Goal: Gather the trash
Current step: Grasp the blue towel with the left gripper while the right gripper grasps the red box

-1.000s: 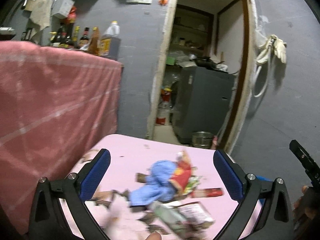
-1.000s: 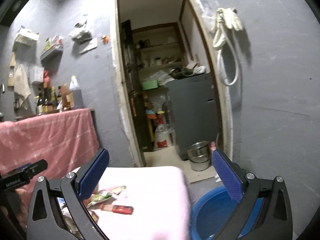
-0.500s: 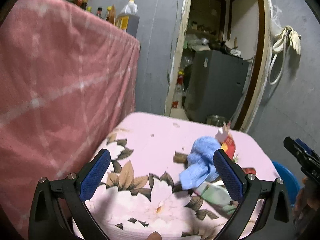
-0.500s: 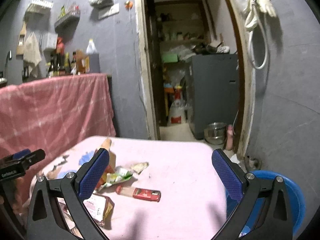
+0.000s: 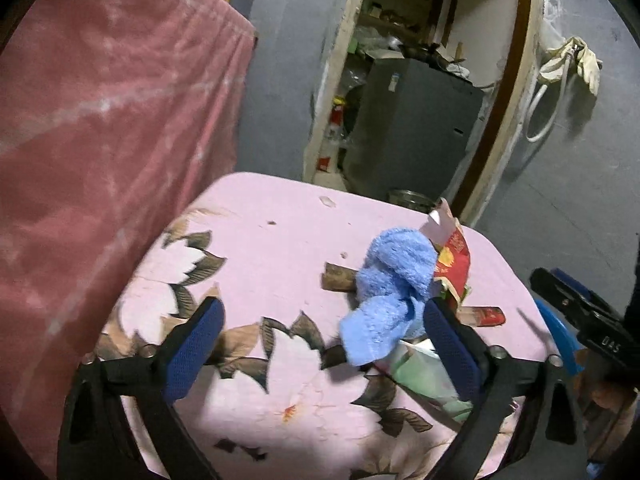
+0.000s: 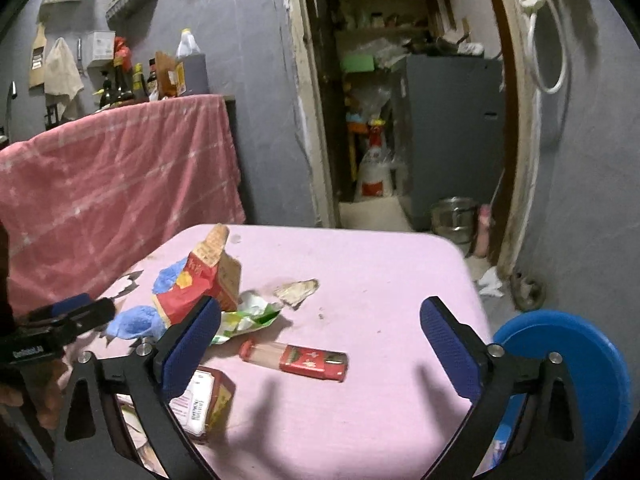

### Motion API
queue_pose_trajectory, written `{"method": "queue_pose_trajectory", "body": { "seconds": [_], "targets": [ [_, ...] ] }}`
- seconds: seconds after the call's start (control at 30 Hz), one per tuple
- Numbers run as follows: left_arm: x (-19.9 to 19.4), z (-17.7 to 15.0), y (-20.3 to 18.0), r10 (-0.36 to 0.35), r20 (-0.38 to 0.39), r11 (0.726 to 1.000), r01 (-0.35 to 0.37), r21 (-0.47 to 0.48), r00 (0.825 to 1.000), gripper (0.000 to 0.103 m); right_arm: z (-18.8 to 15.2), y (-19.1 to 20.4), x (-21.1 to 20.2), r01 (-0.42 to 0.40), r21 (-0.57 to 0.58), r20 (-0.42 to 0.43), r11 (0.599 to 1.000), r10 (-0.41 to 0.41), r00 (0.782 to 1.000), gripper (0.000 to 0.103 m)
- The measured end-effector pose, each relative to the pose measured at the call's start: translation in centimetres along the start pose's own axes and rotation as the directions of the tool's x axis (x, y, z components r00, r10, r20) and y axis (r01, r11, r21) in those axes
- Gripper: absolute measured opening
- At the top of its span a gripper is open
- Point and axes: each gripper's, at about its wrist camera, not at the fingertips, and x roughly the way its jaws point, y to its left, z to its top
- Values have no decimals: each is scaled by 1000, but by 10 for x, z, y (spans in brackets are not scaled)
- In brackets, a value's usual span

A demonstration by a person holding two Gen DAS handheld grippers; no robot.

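Hovering over counter [image 6: 380, 280] | right tongs [image 6: 320, 344] spread, just narrowing, red box [image 6: 312, 362] between | left tongs [image 5: 320, 344] spread, narrowing, blue cloth [image 5: 390, 292] just beside right pad

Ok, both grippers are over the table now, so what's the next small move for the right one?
Probably ease the right gripper down onto the red tube packet lying flat between its open jaws, which have just been closing slightly with nothing gripped. The blue basin sits just right of the table.
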Motion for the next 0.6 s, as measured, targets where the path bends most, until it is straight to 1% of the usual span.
{"method": "queue_pose_trajectory", "body": {
  "seconds": [0.07, 0.13, 0.2, 0.27, 0.3, 0.37, 0.53, 0.6],
  "targets": [
    [5, 2, -3, -16, -22, 1000, 17, 7, 1000, 78, 1, 0, 4, -16, 6, -16, 1000, 16, 1000, 90],
    [9, 2, -6, -42, -49, 999, 43, 12, 998, 72, 1, 2, 10, -33, 10, -35, 999, 34, 999, 85],
    [13, 2, -8, -68, -64, 997, 70, 15, 996, 67, 1, 5, 16, -49, 4, -58, 999, 49, 997, 83],
    [14, 3, -12, -76, -73, 997, 78, 25, 994, 59, 1, 8, 23, -60, -10, -76, 998, 59, 995, 79],
    [16, 4, -13, -80, -84, 996, 83, 35, 993, 57, 2, 11, 26, -66, -19, -88, 998, 64, 994, 78],
    [19, 4, -15, -87, -102, 995, 92, 42, 991, 47, 2, 17, 33, -79, -34, -111, 996, 75, 991, 75],
    [26, 4, -15, -102, -137, 993, 108, 41, 985, 36, -2, 27, 50, -106, -50, -177, 993, 95, 980, 68],
    [27, 4, -14, -107, -146, 993, 113, 36, 984, 33, -2, 29, 54, -116, -55, -195, 992, 104, 975, 65]
  ]
}}
